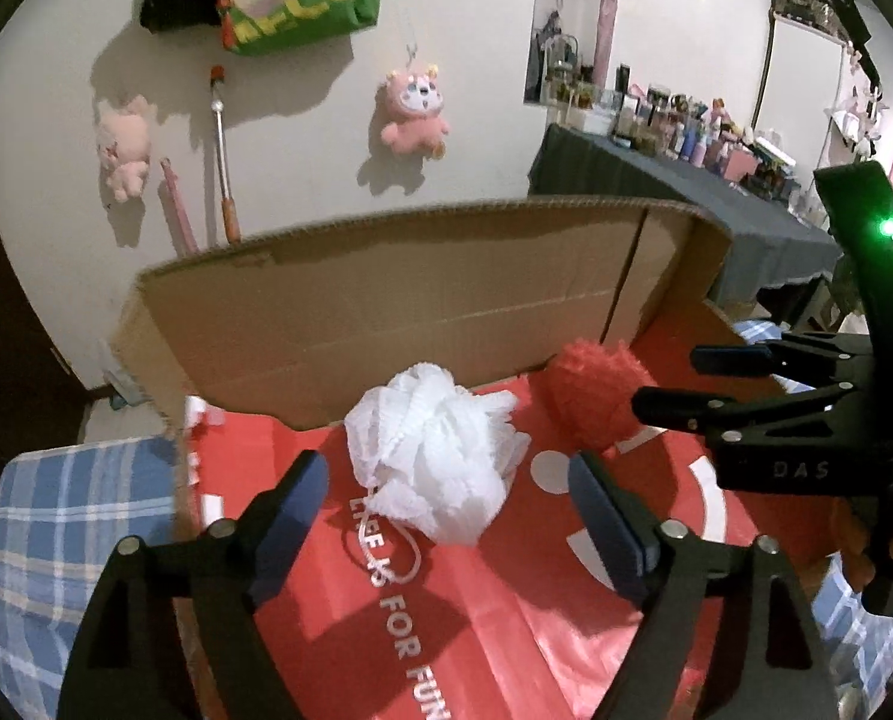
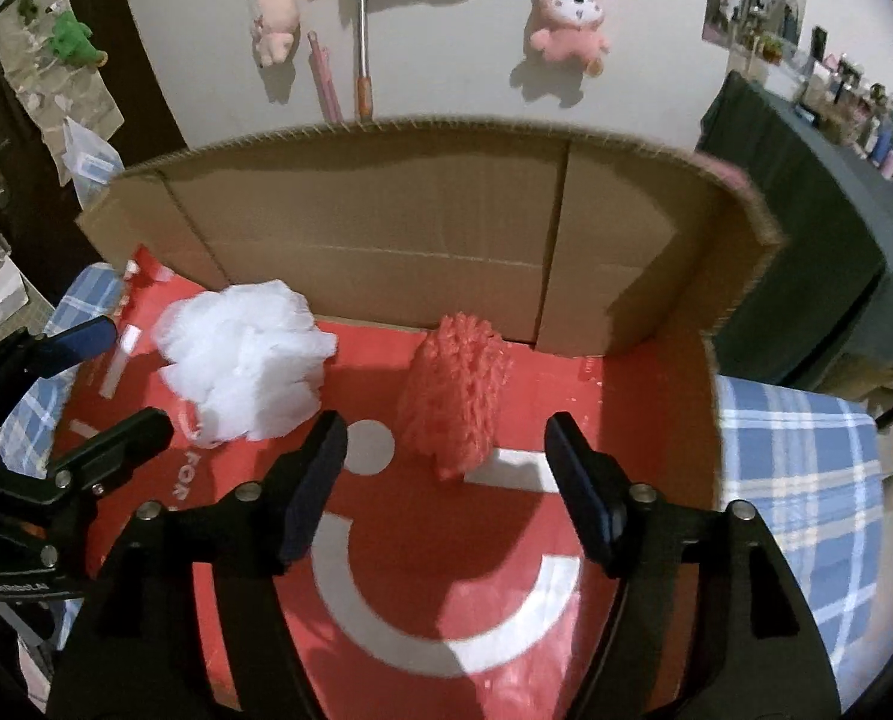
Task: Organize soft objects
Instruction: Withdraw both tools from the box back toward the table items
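Note:
A white mesh pouf [image 1: 434, 450] lies on a red plastic bag [image 1: 506, 630] with white lettering. My left gripper [image 1: 446, 468] stands open just above it, the pads clear of the mesh on both sides. To its right a red fluffy ball [image 1: 596, 396] rests against the cardboard wall [image 1: 386, 300]. In the right wrist view my right gripper [image 2: 446, 429] is open, with the red fluffy ball [image 2: 455, 384] just beyond its tips and untouched. The white pouf [image 2: 242, 360] and the left gripper [image 2: 122, 378] appear at the left there. The right gripper [image 1: 674, 381] shows at the right of the left wrist view.
A tall cardboard wall [image 2: 386, 228] closes the far side. Blue plaid cloth [image 1: 68, 528] [image 2: 806, 480] lies on either side of the red bag [image 2: 446, 600]. Pink plush toys [image 1: 413, 114] hang on the wall behind. A dark-covered table [image 1: 656, 180] crowded with small items stands at the right.

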Demonstrator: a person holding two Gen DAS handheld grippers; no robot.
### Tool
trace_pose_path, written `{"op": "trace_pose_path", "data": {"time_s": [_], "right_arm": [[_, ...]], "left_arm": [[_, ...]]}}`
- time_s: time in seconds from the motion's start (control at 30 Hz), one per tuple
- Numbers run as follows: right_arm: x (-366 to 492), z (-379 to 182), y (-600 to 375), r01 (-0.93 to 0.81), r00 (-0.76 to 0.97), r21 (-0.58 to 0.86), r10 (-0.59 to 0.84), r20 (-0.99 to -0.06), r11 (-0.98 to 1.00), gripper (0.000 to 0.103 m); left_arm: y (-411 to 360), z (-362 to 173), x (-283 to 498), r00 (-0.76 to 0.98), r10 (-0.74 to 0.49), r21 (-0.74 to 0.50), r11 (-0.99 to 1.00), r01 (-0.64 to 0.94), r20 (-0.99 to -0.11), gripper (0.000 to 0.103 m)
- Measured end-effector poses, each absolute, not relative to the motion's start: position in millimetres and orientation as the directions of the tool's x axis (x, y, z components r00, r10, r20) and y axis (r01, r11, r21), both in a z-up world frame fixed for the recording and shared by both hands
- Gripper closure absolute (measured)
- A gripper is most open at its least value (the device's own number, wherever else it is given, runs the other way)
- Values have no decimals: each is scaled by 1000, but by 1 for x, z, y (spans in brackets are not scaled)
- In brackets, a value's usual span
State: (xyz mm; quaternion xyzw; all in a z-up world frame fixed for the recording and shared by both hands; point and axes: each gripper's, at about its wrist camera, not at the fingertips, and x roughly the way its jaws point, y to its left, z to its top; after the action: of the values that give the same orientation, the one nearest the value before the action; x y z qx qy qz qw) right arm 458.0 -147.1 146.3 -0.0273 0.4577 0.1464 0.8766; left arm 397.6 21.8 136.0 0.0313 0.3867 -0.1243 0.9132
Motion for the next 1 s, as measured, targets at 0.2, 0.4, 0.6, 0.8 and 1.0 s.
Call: {"op": "trace_pose_path", "data": {"time_s": [0.2, 0.4, 0.6, 0.8, 1.0], "right_arm": [[411, 174, -172, -288, 603, 76, 242, -760, 955, 26], [344, 209, -182, -298, 674, 73, 264, -690, 952, 20], [269, 235, -186, -323, 748, 35, 278, -603, 946, 14], [192, 240, -185, -342, 808, -20, 283, -517, 940, 11], [124, 224, -185, -325, 853, -30, 279, -441, 945, 11]], "left_arm": [[25, 173, 350, 740, -196, -29, 972, 232, -644, 3], [30, 204, 290, 799, -201, -46, 976, 212, -567, 0], [33, 224, 221, 859, -190, -28, 979, 202, -476, 0], [41, 226, 166, 878, -213, -55, 976, 210, -429, 0], [43, 216, 107, 917, -188, -60, 982, 178, -353, 0]]}}
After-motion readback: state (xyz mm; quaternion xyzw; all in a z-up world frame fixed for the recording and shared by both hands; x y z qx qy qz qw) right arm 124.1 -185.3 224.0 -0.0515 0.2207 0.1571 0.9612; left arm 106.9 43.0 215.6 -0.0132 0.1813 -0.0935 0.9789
